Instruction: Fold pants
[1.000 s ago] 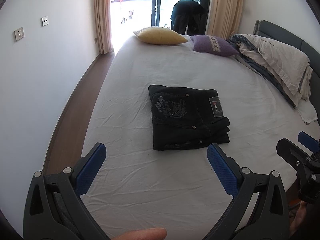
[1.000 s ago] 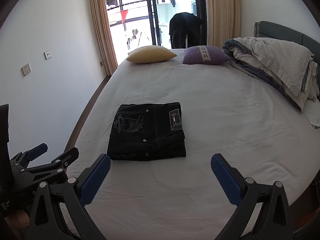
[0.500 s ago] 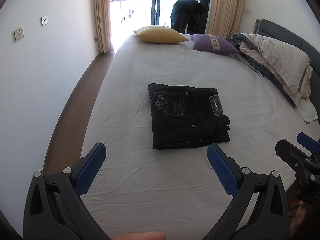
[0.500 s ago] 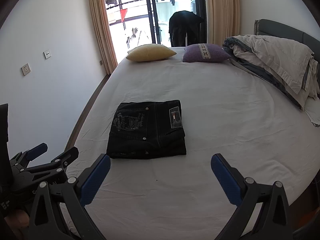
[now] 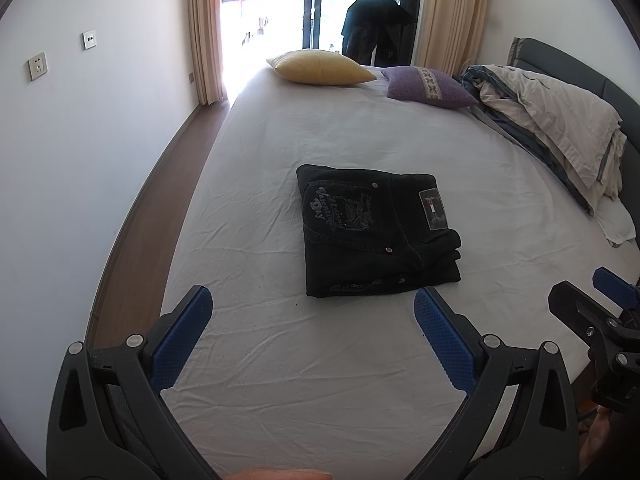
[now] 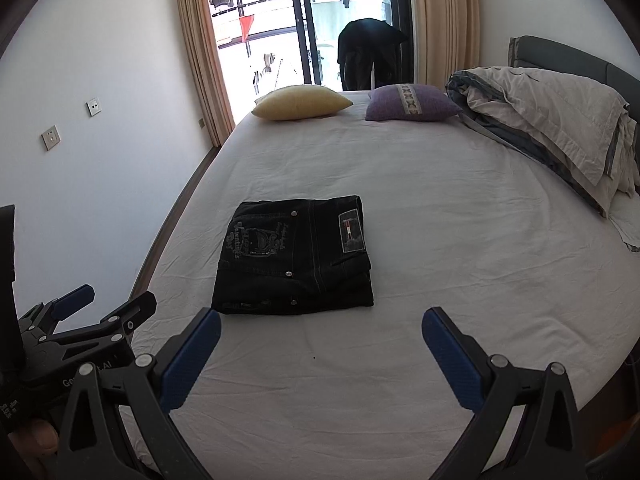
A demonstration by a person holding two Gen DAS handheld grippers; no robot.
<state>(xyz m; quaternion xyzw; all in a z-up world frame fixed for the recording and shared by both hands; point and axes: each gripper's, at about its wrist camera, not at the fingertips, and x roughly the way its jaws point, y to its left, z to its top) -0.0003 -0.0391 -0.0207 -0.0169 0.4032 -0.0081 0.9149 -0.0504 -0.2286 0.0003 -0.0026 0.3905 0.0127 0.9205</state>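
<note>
Folded black denim pants (image 5: 376, 236), bearing a pale embroidered pocket design and a small rectangular patch, lie as a compact rectangle near the middle of the white-sheeted bed (image 5: 320, 380). The left gripper (image 5: 312, 312) and the right gripper (image 6: 320, 330) hover on the near side of the pants, jaws spread wide and holding nothing. A yellow pillow (image 6: 302, 102), a purple cushion (image 6: 412, 108) and a rumpled beige-and-grey quilt (image 6: 560, 120) occupy the far end. A dark garment (image 6: 370, 50), possibly draped over a chair, stands by the balcony door.
</note>
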